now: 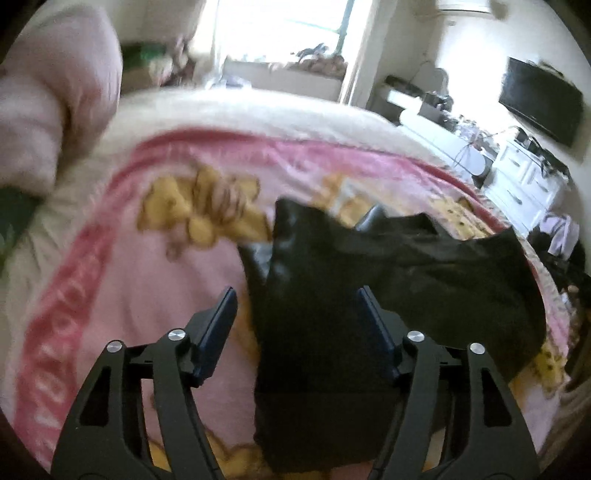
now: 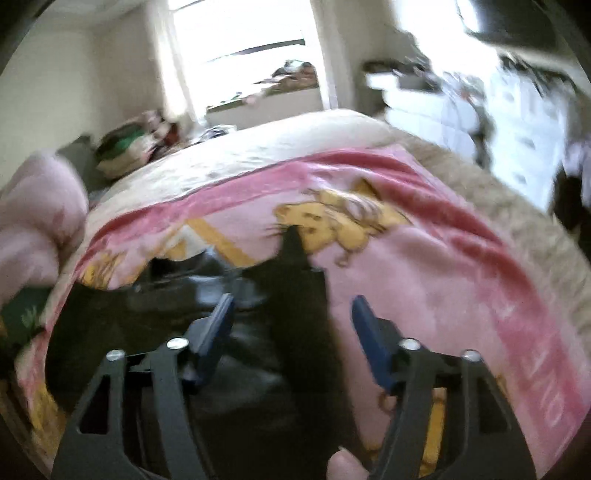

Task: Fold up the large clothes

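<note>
both sets of jaws stood apart, gripping nothing. the left gripper [image 1: 297, 310] hovered over the black garment [image 1: 369, 280], which lay rumpled on the pink blanket [image 1: 147, 295]. the right gripper [image 2: 291, 317] hung above the garment's edge. beyond the bed were a white dresser [image 1: 524, 181] and a bright window [image 1: 280, 29].

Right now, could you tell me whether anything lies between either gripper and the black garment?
Nothing visible does. The black garment lies on the pink blanket, directly beyond the open left gripper and right gripper.
</note>
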### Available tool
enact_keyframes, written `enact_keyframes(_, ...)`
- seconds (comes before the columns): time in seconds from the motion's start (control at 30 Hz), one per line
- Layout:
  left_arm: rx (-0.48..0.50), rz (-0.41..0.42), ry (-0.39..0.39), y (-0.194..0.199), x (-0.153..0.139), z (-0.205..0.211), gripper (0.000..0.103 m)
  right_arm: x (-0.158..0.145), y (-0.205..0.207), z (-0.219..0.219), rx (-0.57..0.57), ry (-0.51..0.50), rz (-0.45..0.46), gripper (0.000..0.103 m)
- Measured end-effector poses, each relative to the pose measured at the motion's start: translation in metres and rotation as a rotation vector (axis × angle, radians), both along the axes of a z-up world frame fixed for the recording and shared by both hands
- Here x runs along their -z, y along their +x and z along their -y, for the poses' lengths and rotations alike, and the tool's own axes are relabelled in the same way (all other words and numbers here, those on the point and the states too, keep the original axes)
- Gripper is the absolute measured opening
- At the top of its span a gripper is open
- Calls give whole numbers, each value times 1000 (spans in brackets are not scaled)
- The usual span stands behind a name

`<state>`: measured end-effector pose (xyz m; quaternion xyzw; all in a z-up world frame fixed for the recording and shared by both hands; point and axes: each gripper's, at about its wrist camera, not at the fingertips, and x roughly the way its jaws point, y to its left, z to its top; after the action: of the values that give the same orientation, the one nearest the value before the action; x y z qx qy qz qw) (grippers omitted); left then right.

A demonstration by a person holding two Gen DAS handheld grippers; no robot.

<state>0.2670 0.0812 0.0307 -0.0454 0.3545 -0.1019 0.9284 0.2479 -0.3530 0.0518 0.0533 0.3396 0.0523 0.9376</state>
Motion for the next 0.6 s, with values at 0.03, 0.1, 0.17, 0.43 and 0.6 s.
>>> enact_keyframes(0.03,21,9,17,-3,-5,7,60,0,2,-8,-35,-20,0,35)
enact_keyframes(0.1,84,10,53,-12,-10,27,60,4,2,-28,-92,-74,-11,35)
enact_keyframes(0.17,168,-3,88,-21,-8,52,60,14,6,-47,-126,-127,-52,35)
enact_keyframes(0.43,200,-101,268,-6,52,83,60,58,41,-54,-55,-208,-195,36)
enact_keyframes(0.6,182,-89,223,7,60,66,66,77,72,-43,-12,-159,-242,36)
